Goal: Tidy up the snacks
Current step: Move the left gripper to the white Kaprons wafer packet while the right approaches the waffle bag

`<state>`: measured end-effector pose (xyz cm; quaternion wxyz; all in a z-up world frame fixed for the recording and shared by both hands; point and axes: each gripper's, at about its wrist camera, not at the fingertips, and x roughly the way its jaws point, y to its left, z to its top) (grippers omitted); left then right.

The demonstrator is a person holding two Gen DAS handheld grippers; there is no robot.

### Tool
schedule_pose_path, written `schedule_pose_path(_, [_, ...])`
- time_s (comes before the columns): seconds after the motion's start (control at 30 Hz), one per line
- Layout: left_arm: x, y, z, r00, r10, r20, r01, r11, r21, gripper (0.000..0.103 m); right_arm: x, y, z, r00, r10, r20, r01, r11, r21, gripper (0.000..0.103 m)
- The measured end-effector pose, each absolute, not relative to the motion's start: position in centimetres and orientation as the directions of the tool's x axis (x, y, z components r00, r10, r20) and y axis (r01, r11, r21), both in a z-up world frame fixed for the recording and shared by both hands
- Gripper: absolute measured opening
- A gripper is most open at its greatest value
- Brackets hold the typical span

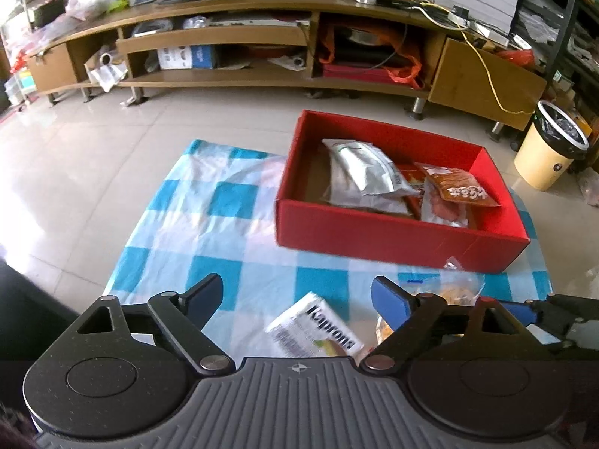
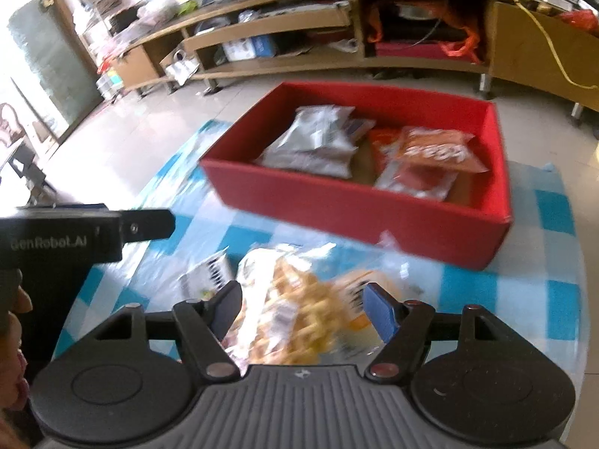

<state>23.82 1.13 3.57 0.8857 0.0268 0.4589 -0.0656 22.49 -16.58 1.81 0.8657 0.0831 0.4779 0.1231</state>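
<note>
The left gripper [image 1: 297, 301] tilts down toward a blue-and-white checked cloth [image 1: 209, 202], its jaws spread wide and empty. Low in the left wrist view, between the jaws but clear of the pads, lies a white snack box [image 1: 314, 327] printed with dark letters; its lower end is cut off by the gripper body.

The right gripper [image 2: 303, 308] also points downward, jaws at a middling spread. A clear bag of yellow snacks [image 2: 295, 310] lies between its fingers; the view is blurred, so I cannot tell whether the pads touch the bag. The same white box [image 2: 207, 273] shows just left of the bag, only partly readable. At the left edge of the right wrist view a black arm of the other gripper juts in, with part of a hand [image 2: 18, 321] below it.

A red cardboard box [image 1: 374, 228] sits on the cloth in the upper right of both views. It holds a silver packet [image 1: 365, 166], an orange packet [image 1: 460, 185] and more wrappers hidden beneath.

The cloth covers a pale tiled floor [image 1: 93, 138]. Behind runs a long wooden TV stand [image 1: 224, 33] with cluttered shelves, and a cream waste bin [image 1: 546, 149] stands at the right.
</note>
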Motion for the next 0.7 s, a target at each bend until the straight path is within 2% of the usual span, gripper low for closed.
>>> schedule_pose_path(0.07, [23.7,1.7,3.5,0.565,-0.091,-0.82,0.132,0.991,-0.019,0.091,22.4,-15.5,1.2,0.502,0.283,-0.817,-0.143,0.959,0.244,0.075])
schedule_pose_path(0.2, [23.9,2.1,3.2,0.558,-0.092,-0.825,0.124,0.992,-0.026,0.092,22.8,-13.9,-0.2,0.477,0.259,-0.84,-0.155,0.965,0.21,0.078])
schedule_pose_path(0.23, [23.9,2.1,3.0,0.553,-0.09,-0.828,0.125,0.992,-0.025,0.092,22.8,-13.5,-0.5,0.478,0.251,-0.842,-0.162,0.967,0.196,0.084])
schedule_pose_path(0.3, [24.2,2.0,2.4,0.539,-0.088,-0.838,0.127,0.992,-0.022,0.092,22.7,-12.7,-0.8,0.492,0.238,-0.837,-0.193,0.968,0.162,0.087])
schedule_pose_path(0.33, [24.3,1.9,2.1,0.527,-0.087,-0.845,0.127,0.992,-0.023,0.093,22.6,-12.5,-0.9,0.505,0.23,-0.832,-0.208,0.968,0.142,0.086])
schedule_pose_path(0.47, [24.8,1.6,0.2,0.455,-0.108,-0.884,0.132,0.99,-0.053,0.093,22.0,-12.3,-0.8,0.529,0.204,-0.824,-0.272,0.96,0.063,0.068])
schedule_pose_path(0.63, [25.4,0.9,-1.4,0.402,-0.118,-0.908,0.126,0.989,-0.072,0.093,21.3,-14.9,0.2,0.506,0.255,-0.824,-0.252,0.957,0.142,0.048])
schedule_pose_path(0.7, [25.5,0.5,-1.9,0.372,-0.143,-0.917,0.129,0.986,-0.101,0.093,20.5,-16.0,0.6,0.503,0.268,-0.822,-0.239,0.957,0.165,0.044])
